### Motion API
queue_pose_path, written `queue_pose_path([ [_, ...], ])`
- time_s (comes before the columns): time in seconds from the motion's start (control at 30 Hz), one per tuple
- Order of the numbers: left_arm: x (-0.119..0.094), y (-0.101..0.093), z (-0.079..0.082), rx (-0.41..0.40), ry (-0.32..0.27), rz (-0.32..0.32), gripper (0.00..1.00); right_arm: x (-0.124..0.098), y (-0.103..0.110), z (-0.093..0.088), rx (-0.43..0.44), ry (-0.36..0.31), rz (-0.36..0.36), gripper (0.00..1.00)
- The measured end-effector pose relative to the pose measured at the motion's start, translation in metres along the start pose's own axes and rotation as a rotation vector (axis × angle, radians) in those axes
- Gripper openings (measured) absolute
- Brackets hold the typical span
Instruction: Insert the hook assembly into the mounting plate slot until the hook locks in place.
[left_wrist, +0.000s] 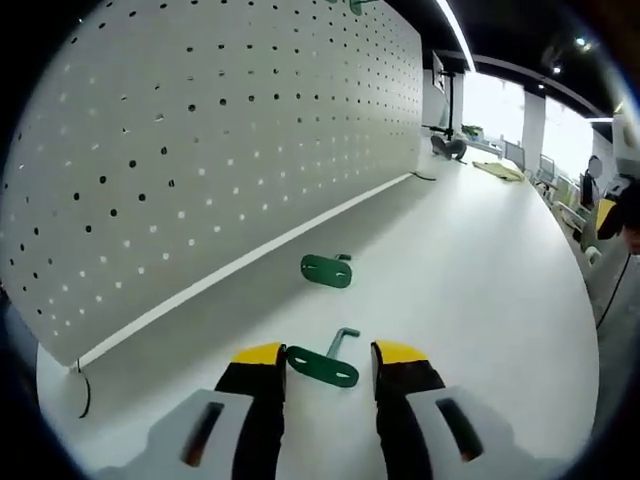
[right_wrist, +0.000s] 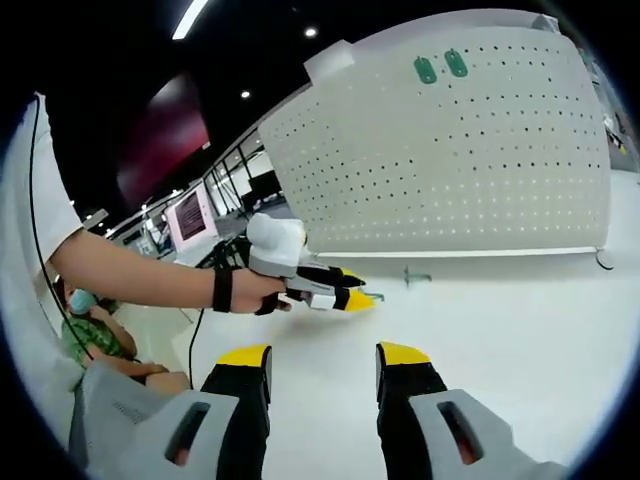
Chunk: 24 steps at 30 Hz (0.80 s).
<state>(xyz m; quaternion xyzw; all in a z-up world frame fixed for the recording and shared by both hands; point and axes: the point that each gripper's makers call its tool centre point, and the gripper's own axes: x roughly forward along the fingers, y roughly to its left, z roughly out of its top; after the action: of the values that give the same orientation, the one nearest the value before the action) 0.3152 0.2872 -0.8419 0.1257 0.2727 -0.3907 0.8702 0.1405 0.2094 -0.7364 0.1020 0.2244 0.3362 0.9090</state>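
Note:
A green hook assembly, an oval plate with a grey bent rod, lies on the white table between the yellow-tipped jaws of my left gripper, which stands open around it. A second green hook assembly lies farther ahead, near the foot of the white pegboard. In the right gripper view, my right gripper is open and holds nothing. Beyond it a hand holds the left gripper low over the table. Two green plates hang high on the pegboard. A small hook piece lies by the board's base.
The pegboard stands upright along the table's far side, with a thin cable at its corner. A person sits at the lower left of the right gripper view. More benches and objects lie at the far end of the room.

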Motion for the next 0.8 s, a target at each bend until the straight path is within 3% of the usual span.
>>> queue_pose_path([
  [0.53, -0.002, -0.012, -0.006, 0.022, 0.02, -0.038, 0.31, -0.001, -0.001, 0.0, 0.004, -0.002, -0.005, 0.42],
  [0.8, -0.007, -0.028, 0.001, -0.044, -0.008, -0.093, 0.3, 0.0, 0.002, 0.0, 0.0, -0.003, 0.0, 0.42],
])
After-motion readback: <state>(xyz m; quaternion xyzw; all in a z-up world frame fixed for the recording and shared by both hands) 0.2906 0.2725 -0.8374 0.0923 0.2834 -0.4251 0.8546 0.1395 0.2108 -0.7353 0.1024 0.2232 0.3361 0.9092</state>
